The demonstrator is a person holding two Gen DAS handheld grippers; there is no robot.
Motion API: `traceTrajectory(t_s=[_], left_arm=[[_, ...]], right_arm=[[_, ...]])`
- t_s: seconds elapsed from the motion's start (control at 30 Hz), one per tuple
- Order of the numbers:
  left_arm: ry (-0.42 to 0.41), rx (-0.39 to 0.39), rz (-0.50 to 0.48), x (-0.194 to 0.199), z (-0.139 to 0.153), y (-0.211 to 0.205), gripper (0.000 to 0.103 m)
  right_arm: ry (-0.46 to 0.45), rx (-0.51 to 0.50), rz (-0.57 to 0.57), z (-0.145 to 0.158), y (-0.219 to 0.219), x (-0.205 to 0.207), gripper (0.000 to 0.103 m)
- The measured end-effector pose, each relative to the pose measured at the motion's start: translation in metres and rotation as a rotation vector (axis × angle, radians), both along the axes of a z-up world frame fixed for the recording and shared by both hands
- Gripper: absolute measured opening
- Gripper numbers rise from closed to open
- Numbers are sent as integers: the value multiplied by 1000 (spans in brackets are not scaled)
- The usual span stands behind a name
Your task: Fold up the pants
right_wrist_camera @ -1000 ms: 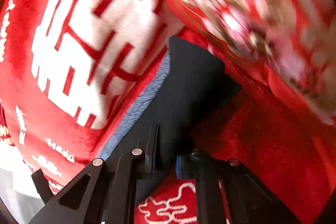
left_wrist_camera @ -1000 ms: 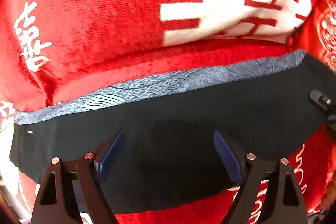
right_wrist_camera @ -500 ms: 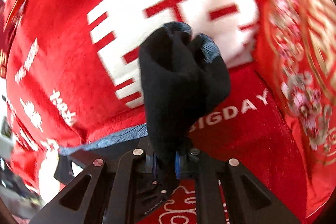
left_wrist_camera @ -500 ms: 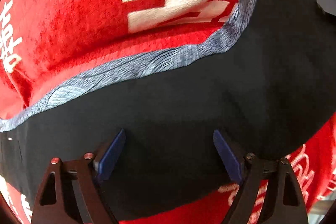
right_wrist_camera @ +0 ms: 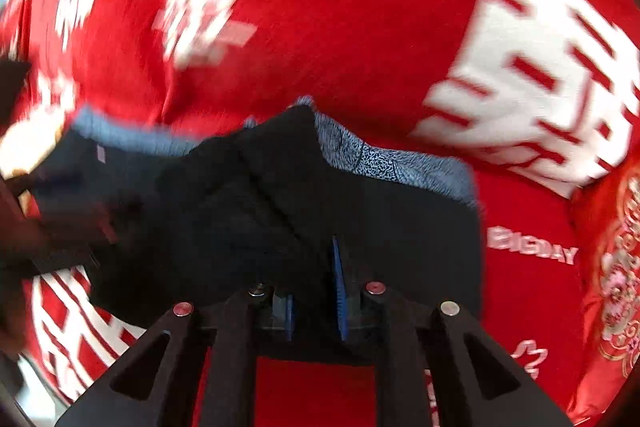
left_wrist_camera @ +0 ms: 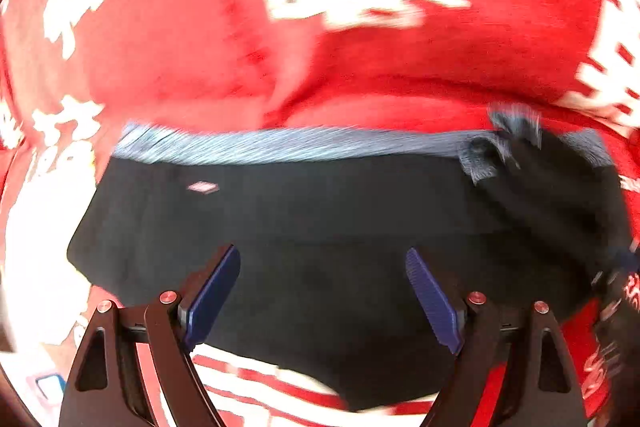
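Black pants (left_wrist_camera: 320, 219) with a grey-blue waistband (left_wrist_camera: 280, 145) lie flat on a red blanket (left_wrist_camera: 200, 47). My left gripper (left_wrist_camera: 322, 255) hovers just over the black cloth, jaws wide open, nothing between the pads. In the right wrist view, a bunched fold of the pants (right_wrist_camera: 276, 163) rises up from between the fingers of my right gripper (right_wrist_camera: 312, 279). Its jaws are narrow and opening, with the black cloth still between them. The same lifted bunch (left_wrist_camera: 552, 179) shows at the right of the left wrist view. Both views are motion-blurred.
The red blanket (right_wrist_camera: 340, 27) with large white characters covers the whole surface. A red embroidered cloth (right_wrist_camera: 616, 267) lies at the far right. A white patch (left_wrist_camera: 36, 227) borders the pants on the left. A dark blurred shape (right_wrist_camera: 48, 227) sits at the left edge.
My right gripper has swung round with the gripped pants end and brought it over the rest of the pants. My left gripper has slid sideways along the pants, still open.
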State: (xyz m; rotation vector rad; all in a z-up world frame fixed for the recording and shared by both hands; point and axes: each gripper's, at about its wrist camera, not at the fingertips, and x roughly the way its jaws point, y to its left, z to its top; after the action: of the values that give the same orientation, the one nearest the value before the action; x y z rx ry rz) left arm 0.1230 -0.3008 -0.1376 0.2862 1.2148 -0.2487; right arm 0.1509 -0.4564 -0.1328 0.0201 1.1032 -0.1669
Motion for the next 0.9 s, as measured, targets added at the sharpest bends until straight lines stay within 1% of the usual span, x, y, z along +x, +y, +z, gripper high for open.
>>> traceTrajectory(t_s=[0.03, 0.07, 0.1, 0.13, 0.17, 0.2, 0.23, 0.27, 0.3, 0.33, 0.37, 0.4, 0.43, 0.5, 0.57, 0.67, 0.7, 0.73, 0.77, 0.8, 0.83, 0.87, 0.9], left_arm=[[11, 6, 21, 5, -4, 11, 86], [21, 8, 35, 8, -7, 18, 86], [36, 5, 44, 11, -10, 24, 86], [46, -2, 45, 3, -9, 28, 86], [51, -10, 41, 3, -9, 29, 86], [59, -20, 27, 1, -8, 26, 86], [68, -31, 12, 0, -5, 26, 86], [79, -51, -7, -1, -2, 21, 86], [92, -78, -29, -5, 3, 13, 86], [109, -117, -58, 0, 7, -2, 86], [123, -151, -85, -3, 12, -12, 86], [140, -191, -128, -7, 19, -26, 86], [145, -211, -158, -11, 23, -38, 86], [150, -248, -233, -16, 29, -64, 86], [170, -253, -282, -17, 24, -83, 86], [210, -242, -306, -1, -4, -91, 86], [230, -245, -307, 4, -13, -91, 84], [249, -249, -306, 3, -16, -94, 76], [278, -256, -311, 4, -21, -95, 35], [326, -257, -317, 2, -25, -97, 22], [358, -269, -315, 0, -25, -98, 21], [364, -289, -321, -1, -22, -96, 13], [370, -310, -340, -3, -17, -95, 5]], right_arm=[[44, -40, 24, -18, 18, 0, 22], [66, -89, 41, -29, 30, 0, 24], [76, -149, 60, -36, 40, -1, 24], [76, -213, 83, -39, 48, -3, 27], [70, -247, 111, -37, 56, -7, 37], [62, -234, 138, -33, 60, -12, 43], [53, -204, 161, -26, 61, -18, 53], [46, -174, 177, -18, 60, -25, 55], [42, -153, 179, -11, 58, -31, 55], [38, -115, 154, -1, 51, -38, 55], [37, -71, 120, 5, 41, -42, 55], [37, -21, 78, 11, 31, -47, 56], [40, 49, 14, 17, 11, -53, 56], [46, 137, -71, 21, -15, -60, 56], [54, 180, -115, 21, -31, -66, 56], [66, 231, -129, 17, -40, -72, 55], [71, 248, -133, 15, -41, -74, 55], [77, 272, -141, 11, -43, -76, 55], [78, 293, -149, 8, -46, -76, 55], [77, 317, -160, 7, -48, -78, 55], [75, 346, -175, 6, -52, -82, 49], [78, 371, -190, 5, -56, -85, 43], [80, 392, -205, 5, -59, -87, 41]])
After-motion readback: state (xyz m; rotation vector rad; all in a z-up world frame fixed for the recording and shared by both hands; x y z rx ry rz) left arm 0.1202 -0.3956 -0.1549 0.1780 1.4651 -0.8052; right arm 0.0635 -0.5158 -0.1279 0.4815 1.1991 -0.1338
